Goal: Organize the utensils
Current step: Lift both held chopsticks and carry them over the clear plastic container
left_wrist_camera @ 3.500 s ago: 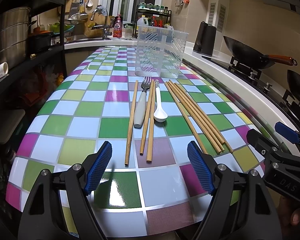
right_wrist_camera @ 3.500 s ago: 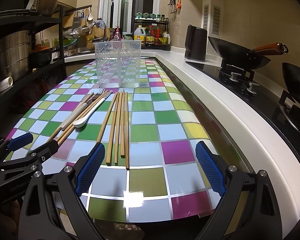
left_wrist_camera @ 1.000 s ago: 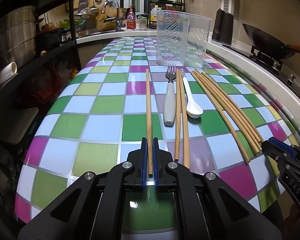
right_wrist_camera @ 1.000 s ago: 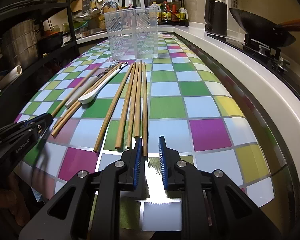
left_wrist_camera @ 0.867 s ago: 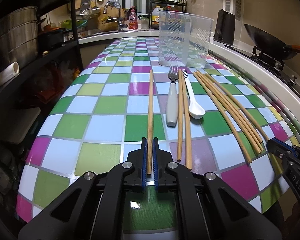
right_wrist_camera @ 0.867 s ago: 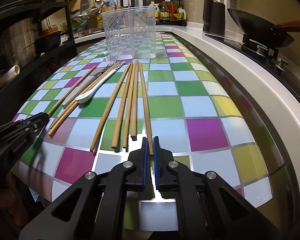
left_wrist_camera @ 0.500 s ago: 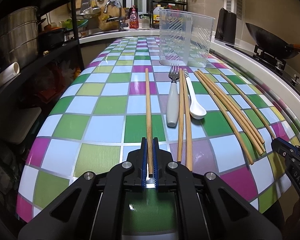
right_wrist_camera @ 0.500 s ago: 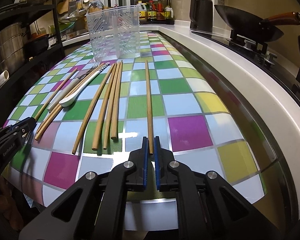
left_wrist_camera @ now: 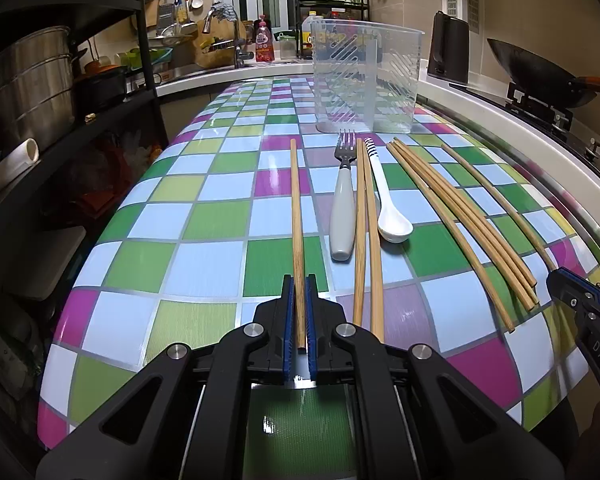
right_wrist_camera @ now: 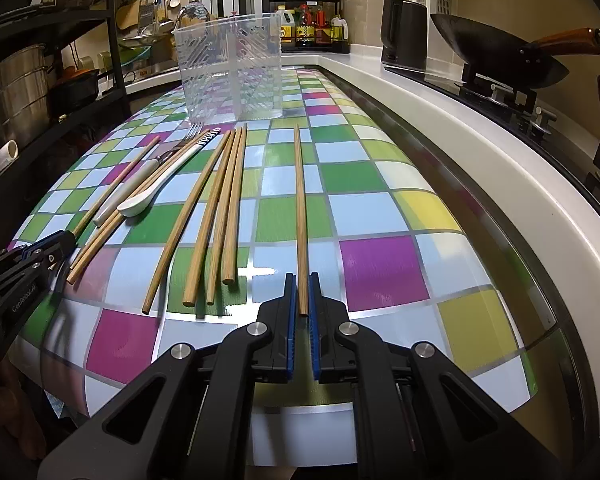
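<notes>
Jaws clamped: L gripper (left_wrist_camera: pixel 299 280) & R gripper (right_wrist_camera: pixel 302 280), chopstick (left_wrist_camera: pixel 296 208) each.

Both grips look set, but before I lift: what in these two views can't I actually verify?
- Left hand-held gripper: its chopstick's near end, hidden between the pads.
- Clear container: its inside, blurred by patterned walls.
- Right hand-held gripper: cut off by the left view's edge.

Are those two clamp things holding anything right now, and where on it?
Yes. The left hand-held gripper pinches a chopstick at its near end; the right hand-held gripper pinches another chopstick likewise.
</notes>
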{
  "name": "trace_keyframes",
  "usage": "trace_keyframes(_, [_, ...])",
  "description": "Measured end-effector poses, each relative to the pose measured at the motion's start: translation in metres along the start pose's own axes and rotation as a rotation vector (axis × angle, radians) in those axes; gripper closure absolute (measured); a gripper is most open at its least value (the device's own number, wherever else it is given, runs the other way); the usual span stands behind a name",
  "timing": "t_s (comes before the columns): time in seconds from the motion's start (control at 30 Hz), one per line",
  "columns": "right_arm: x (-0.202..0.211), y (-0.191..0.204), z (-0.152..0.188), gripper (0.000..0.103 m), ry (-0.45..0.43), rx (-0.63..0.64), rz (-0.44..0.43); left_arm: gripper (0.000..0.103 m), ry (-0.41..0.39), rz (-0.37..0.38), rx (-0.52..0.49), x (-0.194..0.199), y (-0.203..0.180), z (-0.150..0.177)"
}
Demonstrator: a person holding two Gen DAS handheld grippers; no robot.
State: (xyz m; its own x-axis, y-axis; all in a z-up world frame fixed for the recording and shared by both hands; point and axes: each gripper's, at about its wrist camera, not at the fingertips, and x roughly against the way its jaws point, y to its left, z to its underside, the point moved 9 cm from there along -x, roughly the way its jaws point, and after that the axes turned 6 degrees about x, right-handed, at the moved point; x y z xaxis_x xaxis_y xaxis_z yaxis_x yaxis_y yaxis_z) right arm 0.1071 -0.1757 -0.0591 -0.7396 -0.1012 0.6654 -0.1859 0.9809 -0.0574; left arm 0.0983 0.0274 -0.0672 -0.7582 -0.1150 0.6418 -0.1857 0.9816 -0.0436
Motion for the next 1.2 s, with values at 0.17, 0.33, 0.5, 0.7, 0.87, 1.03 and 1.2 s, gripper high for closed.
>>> trace_keyframes(0.17, [0.000, 0.001, -0.002, 0.096, -0.006, -0.002, 0.000, 0.098, 0.001, 0.001, 0.003, 0.000, 0.000, -0.001])
trace_keyframes(0.33, [0.000, 0.001, -0.003, 0.096, -0.016, 0.006, 0.006, 0.098, -0.002, -0.003, -0.005, 0.000, 0.000, -0.002])
trace_keyframes(0.5, [0.000, 0.002, -0.004, 0.098, -0.022, 0.015, 0.010, 0.098, -0.002, -0.003, -0.007, 0.000, 0.000, -0.002])
trace_keyframes(0.7, [0.001, 0.001, -0.005, 0.098, -0.013, 0.011, 0.002, 0.098, 0.004, 0.005, -0.002, -0.001, -0.001, -0.001])
trace_keyframes(0.87, [0.010, 0.003, -0.012, 0.098, -0.018, 0.019, -0.002, 0.098, 0.007, 0.020, 0.001, 0.001, -0.002, 0.000])
trace_keyframes(1.03, [0.026, 0.003, -0.022, 0.098, -0.042, 0.023, 0.008, 0.098, -0.022, 0.034, 0.000, 0.011, -0.003, -0.006])
trace_keyframes(1.2, [0.049, 0.003, -0.039, 0.098, -0.083, 0.036, 0.021, 0.098, -0.078, 0.056, 0.001, 0.026, -0.004, -0.018])
